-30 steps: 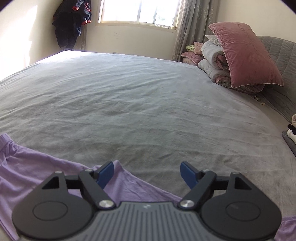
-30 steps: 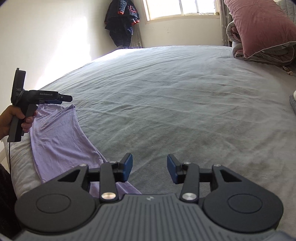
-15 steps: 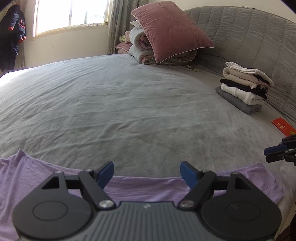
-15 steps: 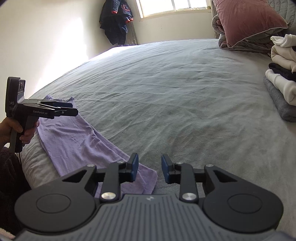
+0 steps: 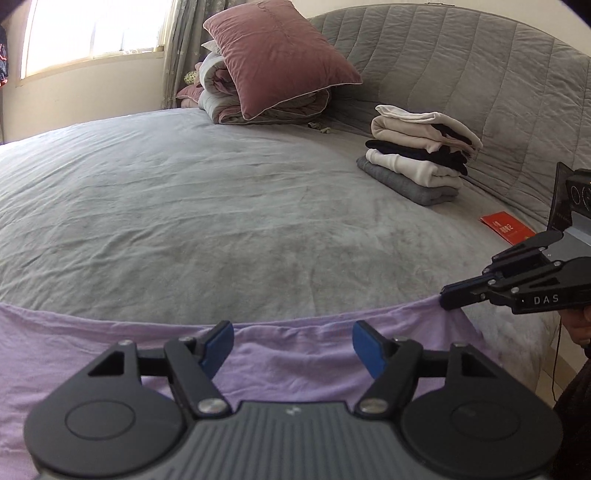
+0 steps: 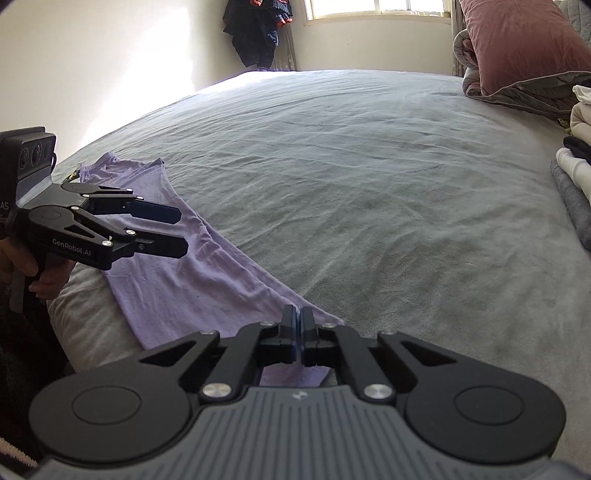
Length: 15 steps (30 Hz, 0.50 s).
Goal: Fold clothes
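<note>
A lilac garment [image 5: 110,332] lies flat along the near edge of the grey bed [image 5: 221,206]. My left gripper [image 5: 291,342] hovers open just above its middle, blue pads apart, holding nothing. At the garment's right corner, my right gripper [image 5: 448,297] pinches the cloth. In the right wrist view the right gripper [image 6: 297,322] is shut on the lilac garment's [image 6: 184,288] edge, with cloth showing below the closed pads. The left gripper [image 6: 177,230] is open over the garment's far end, held by a hand [image 6: 37,280].
A stack of folded clothes [image 5: 417,158] sits by the quilted headboard [image 5: 461,74]. A red envelope [image 5: 508,227] lies near it. A pink pillow [image 5: 277,55] rests on rolled bedding at the back. Dark clothes [image 6: 258,29] hang in the corner.
My right gripper has closed from open onto the garment's corner. The left gripper's view has swung right, from the window side toward the headboard, and it stays open.
</note>
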{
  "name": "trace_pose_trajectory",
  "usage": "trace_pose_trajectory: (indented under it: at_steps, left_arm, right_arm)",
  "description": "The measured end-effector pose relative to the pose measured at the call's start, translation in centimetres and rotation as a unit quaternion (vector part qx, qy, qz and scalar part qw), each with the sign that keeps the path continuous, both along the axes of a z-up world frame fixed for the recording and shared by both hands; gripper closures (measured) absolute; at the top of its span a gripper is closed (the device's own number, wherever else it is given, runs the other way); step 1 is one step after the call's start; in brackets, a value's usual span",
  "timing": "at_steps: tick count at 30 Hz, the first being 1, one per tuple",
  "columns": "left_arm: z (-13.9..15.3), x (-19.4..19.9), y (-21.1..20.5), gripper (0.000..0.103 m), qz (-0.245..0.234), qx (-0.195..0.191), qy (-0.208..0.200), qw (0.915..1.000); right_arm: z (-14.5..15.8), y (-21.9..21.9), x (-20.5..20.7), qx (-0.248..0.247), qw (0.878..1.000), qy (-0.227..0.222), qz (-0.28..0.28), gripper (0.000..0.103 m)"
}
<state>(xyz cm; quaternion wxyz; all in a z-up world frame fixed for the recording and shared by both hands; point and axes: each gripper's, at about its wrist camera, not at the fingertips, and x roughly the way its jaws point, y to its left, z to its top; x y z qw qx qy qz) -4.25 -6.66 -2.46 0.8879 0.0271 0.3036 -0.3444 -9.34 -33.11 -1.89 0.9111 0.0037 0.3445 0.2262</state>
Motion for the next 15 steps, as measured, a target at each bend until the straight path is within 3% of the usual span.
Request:
trace_pose_trajectory:
  at_steps: [7,11,15]
  left_arm:
    - [-1.8,-0.2,-1.7,0.032,-0.018,0.003,0.021,0.9996]
    - [-2.1,-1.1,-2.4,0.032,-0.016,0.019,0.006,0.9997]
    - [-1.0,-2.8,-2.4,0.032,-0.037,0.002,-0.012,0.9993]
  right_arm:
    - [-0.8,-0.7,0.8,-0.017,0.999,0.017,-0.026,0.101]
    - [-1.6,-0.4,1.3,-0.021,0.999,0.027,-0.027,0.1]
    - [-0.9,-1.7,1.0,0.008,0.999,0.027,-0.038,0.09]
